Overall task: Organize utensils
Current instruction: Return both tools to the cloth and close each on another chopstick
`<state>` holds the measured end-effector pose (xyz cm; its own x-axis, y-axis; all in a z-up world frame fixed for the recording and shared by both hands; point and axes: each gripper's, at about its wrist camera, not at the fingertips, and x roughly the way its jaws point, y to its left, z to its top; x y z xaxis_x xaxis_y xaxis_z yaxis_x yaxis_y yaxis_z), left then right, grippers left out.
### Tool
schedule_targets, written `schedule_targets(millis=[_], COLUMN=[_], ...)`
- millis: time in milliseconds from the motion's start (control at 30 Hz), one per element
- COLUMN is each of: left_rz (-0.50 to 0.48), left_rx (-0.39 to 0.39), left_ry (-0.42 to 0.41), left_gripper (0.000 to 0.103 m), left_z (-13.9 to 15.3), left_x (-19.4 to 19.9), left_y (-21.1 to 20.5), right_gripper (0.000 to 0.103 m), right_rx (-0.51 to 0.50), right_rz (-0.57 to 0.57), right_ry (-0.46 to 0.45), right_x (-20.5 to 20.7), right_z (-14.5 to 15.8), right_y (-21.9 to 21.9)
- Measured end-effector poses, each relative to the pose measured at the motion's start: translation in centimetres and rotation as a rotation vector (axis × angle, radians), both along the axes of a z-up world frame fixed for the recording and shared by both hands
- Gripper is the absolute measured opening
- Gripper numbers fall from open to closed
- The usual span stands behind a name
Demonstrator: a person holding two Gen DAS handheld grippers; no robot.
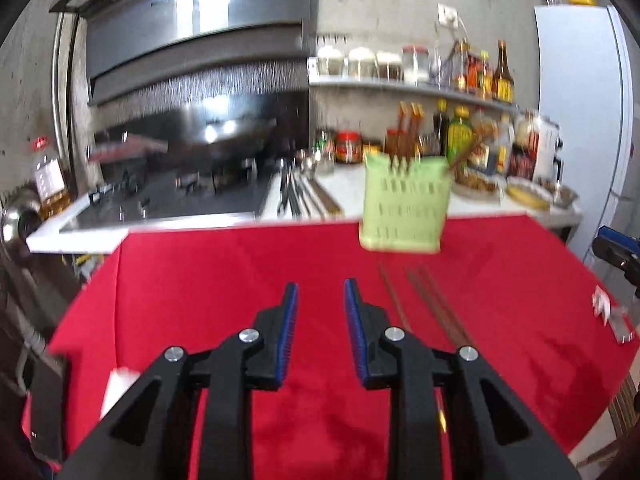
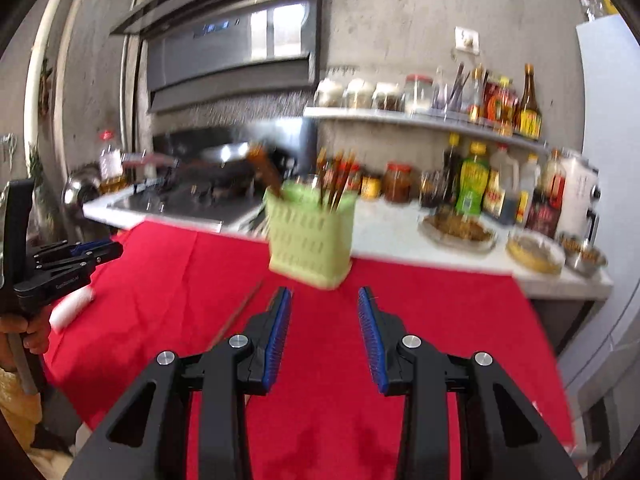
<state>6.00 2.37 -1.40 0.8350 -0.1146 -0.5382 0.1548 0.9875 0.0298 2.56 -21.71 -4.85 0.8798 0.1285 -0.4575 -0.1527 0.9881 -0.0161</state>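
A light green slotted utensil holder stands at the far edge of the red cloth, with several brown chopsticks standing in it. In the right wrist view the holder is just ahead of my right gripper, which is open with nothing between its blue pads. Several dark chopsticks lie loose on the cloth, just right of my left gripper, which is also open and empty. One chopstick shows left of the right gripper. The left gripper appears at the left edge, held by a hand.
Behind the cloth runs a white counter with a black hob and wok, sauce bottles and jars, and dishes of food. A white roll lies on the cloth's left. A small white item lies at the right.
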Motion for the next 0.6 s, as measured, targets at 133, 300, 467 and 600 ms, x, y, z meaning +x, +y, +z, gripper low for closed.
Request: schedule_targets(millis=[133, 300, 467, 600], left_rz=[-0.022, -0.009, 0.024, 0.023], left_rx=[-0.01, 0.014, 0.006, -0.009], left_ry=[0.072, 0.112, 0.13, 0.143], left_gripper=[0.023, 0.023, 0.023, 0.023], left_z=[-3.4, -5.8, -6.3, -6.5], left_x=[-1.9, -1.8, -1.0, -0.8], left_y=[-0.8, -1.1, 0.3, 0.4], right_gripper=[0.037, 0.025, 0.018, 0.011], right_rx=[0.022, 0.055, 0.083, 0.057], right_rz=[0.025, 0.059, 0.086, 0.066], right_ry=[0.099, 0.216, 0.27, 0.299], right_x=[-0.7, 0.7, 2.9, 4.6], right_z=[-4.1, -7.7, -8.9, -9.2], right_y=[1.6, 3.6, 5.2, 6.2])
